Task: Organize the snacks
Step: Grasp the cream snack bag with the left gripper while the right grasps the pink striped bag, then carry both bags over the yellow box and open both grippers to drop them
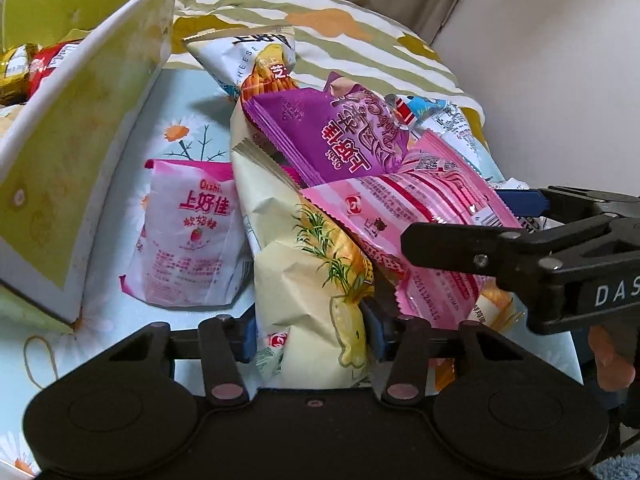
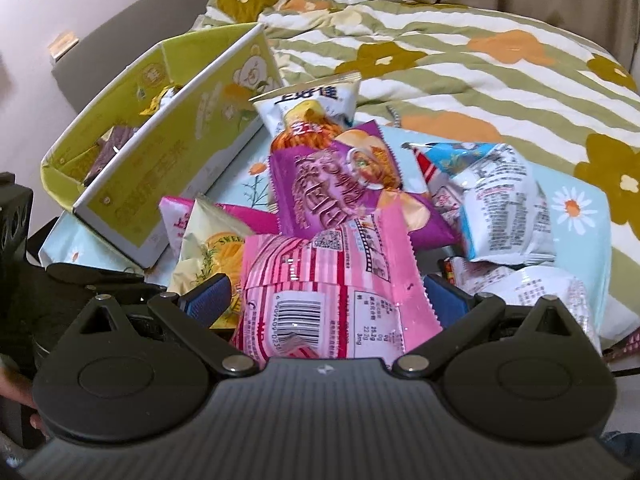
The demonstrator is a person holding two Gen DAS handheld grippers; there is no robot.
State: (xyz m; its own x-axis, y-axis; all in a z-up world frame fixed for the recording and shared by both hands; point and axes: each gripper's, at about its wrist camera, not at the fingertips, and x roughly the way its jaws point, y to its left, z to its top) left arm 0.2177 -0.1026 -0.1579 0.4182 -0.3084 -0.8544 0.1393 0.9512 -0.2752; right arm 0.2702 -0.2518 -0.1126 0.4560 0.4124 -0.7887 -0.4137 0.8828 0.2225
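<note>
A pile of snack bags lies on a blue daisy cloth [image 1: 188, 92]. My left gripper [image 1: 312, 330] has its blue pads on both sides of a cream-yellow snack bag [image 1: 304, 264]. My right gripper [image 2: 326, 300] straddles a pink striped snack bag [image 2: 332, 280], with its blue pads at the bag's edges; whether they pinch it is unclear. The right gripper also shows in the left wrist view [image 1: 520, 240], over the pink bag [image 1: 420, 204]. A purple bag [image 1: 332, 136] and a white cheese-stick bag [image 1: 260, 64] lie behind. A pink-and-white Oishi bag [image 1: 188, 240] lies to the left.
A yellow-green cardboard box [image 1: 80, 128] with several snacks inside stands at left; it also shows in the right wrist view [image 2: 168, 140]. A blue-white bag [image 2: 496, 204] and a white bag [image 2: 536, 292] lie at right. A striped flower quilt [image 2: 460, 64] lies behind.
</note>
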